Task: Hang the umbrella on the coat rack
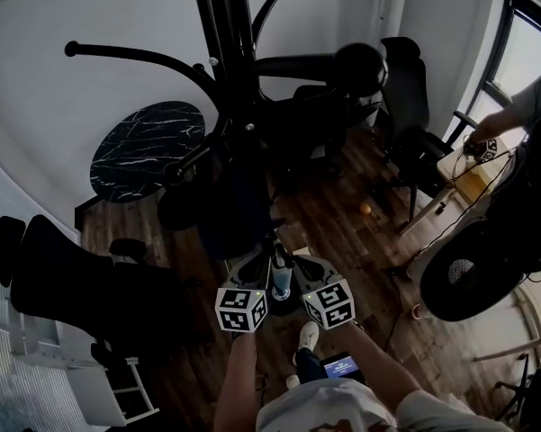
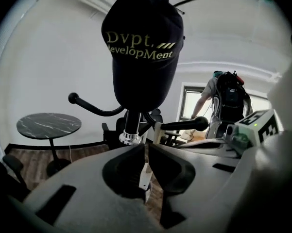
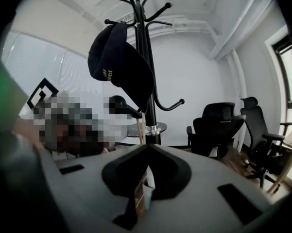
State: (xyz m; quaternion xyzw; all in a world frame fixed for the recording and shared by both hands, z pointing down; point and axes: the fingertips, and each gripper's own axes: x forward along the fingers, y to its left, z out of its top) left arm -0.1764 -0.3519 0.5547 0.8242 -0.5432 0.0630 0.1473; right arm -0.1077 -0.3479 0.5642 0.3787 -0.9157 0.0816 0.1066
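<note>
The black coat rack point(image 1: 227, 57) rises just ahead of me, its curved hooks spreading out. A dark cap with gold lettering point(image 2: 142, 47) hangs on it and also shows as the cap point(image 3: 119, 62). My left gripper point(image 1: 257, 263) and right gripper point(image 1: 299, 265) sit side by side at the rack's foot, a pale umbrella piece point(image 1: 281, 277) between them. The left gripper point(image 2: 146, 152) is shut on a thin white strap point(image 2: 144, 176). The right gripper point(image 3: 146, 152) is shut on the same kind of pale strap point(image 3: 145, 191), which runs up toward a ball-tipped hook point(image 3: 120, 106). The umbrella's body is hidden.
A round black marble table point(image 1: 148, 149) stands behind the rack on the left. Black office chairs point(image 1: 405, 88) crowd the right and another chair point(image 1: 63, 277) the left. A person with a backpack point(image 2: 228, 98) works at the right. A small orange ball point(image 1: 365, 209) lies on the floor.
</note>
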